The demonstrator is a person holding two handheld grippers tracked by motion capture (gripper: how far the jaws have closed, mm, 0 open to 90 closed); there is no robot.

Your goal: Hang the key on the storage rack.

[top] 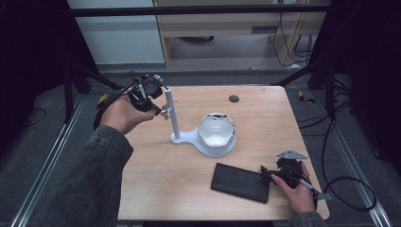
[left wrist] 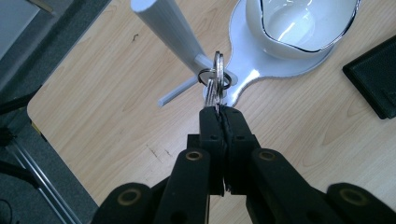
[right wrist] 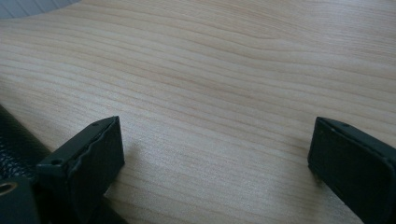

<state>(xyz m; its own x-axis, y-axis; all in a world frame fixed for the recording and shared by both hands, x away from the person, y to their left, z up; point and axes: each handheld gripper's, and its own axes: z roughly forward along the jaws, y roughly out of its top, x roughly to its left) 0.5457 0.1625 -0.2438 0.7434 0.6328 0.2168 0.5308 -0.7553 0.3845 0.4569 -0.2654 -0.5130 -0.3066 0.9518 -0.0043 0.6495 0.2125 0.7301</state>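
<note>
Keys at the peg, pinched tight.

The keys are clamped edge-on by the left gripper, their ring held at the stand's side peg. Light, stiff, slick metal (likely to swing), so they are best held by the flat blades. The right gripper is rested wide apart on the table, beside the wallet.

White bowl, black wallet on wooden table.

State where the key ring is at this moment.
In the left gripper view, the key ring is clamped in the left gripper, at a side peg of the white stand, left of the bowl.
</note>
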